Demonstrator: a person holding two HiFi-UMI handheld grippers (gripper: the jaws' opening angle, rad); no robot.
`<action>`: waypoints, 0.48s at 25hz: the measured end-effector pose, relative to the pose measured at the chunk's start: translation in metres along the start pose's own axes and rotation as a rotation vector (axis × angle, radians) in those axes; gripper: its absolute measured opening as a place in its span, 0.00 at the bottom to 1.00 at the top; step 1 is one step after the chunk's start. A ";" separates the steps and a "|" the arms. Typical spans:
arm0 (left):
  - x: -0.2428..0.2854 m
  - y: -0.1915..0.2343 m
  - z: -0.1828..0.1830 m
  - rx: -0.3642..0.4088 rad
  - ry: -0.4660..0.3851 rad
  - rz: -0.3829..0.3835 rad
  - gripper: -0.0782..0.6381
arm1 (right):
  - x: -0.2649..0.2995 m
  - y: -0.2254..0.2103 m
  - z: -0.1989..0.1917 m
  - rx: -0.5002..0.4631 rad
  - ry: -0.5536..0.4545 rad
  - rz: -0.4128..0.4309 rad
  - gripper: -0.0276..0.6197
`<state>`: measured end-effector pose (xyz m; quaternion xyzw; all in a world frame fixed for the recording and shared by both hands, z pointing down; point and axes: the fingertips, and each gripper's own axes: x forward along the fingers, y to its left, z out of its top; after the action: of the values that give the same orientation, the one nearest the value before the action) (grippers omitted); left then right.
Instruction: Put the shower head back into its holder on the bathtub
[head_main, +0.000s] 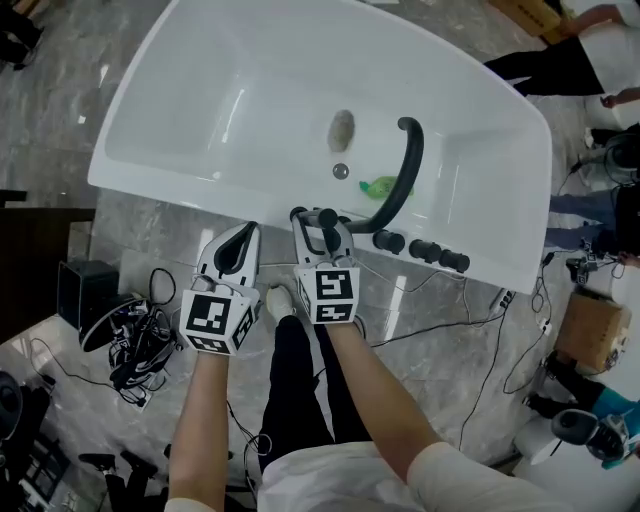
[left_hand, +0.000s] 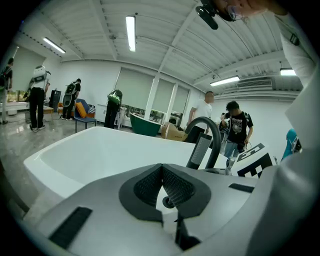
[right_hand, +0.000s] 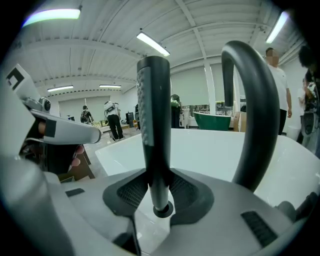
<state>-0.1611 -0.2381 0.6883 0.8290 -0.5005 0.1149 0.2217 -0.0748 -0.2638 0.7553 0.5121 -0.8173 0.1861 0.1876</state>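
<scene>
My right gripper (head_main: 318, 224) is shut on the black shower head (right_hand: 152, 115), which stands upright between its jaws at the near rim of the white bathtub (head_main: 200, 190). The handle's lower end meets a black round holder (right_hand: 163, 209) on the rim; how deep it sits I cannot tell. In the left gripper view the shower head (left_hand: 200, 150) shows to the right, in front of the black arched spout (left_hand: 212, 127). My left gripper (head_main: 243, 233) hovers just left of the right one, shut and empty.
The arched spout (head_main: 402, 180) rises right of the shower head, with three black knobs (head_main: 424, 250) along the rim beyond it. A green object (head_main: 380, 186) lies in the tub near the drain (head_main: 341, 171). Cables (head_main: 140, 345) lie on the floor at left; people stand around.
</scene>
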 end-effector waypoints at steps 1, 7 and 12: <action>0.001 0.001 -0.003 0.004 0.001 -0.003 0.12 | 0.002 0.000 -0.003 0.001 0.002 -0.004 0.26; 0.010 0.009 -0.023 0.024 -0.008 -0.002 0.12 | 0.015 -0.009 -0.017 -0.011 0.000 -0.015 0.26; 0.017 0.012 -0.030 0.028 -0.021 -0.007 0.12 | 0.022 -0.006 -0.029 -0.044 0.016 -0.004 0.26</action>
<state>-0.1623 -0.2417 0.7243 0.8350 -0.4981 0.1124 0.2052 -0.0747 -0.2685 0.7915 0.5078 -0.8188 0.1716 0.2056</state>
